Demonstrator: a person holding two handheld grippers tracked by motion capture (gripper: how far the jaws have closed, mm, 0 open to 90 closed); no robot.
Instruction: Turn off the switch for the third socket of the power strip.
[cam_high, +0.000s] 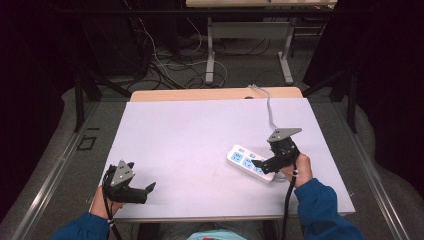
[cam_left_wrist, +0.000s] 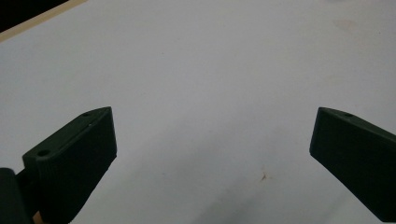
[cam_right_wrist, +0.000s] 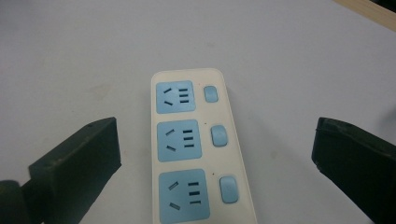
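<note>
Over the power strip right tongs gape; left tongs released too

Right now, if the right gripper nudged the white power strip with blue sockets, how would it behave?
The white power strip with blue sockets lies flat, so it would probably slide, not tip or roll. Its hard casing looks rigid. The grey cable may drag or swing it. The right gripper is open around it.

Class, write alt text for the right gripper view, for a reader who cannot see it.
A white plastic power strip with three blue sockets, each beside a blue switch, lies on a pale table. The right tongs stand open, black jaws wide on either side of it, not touching.
</note>
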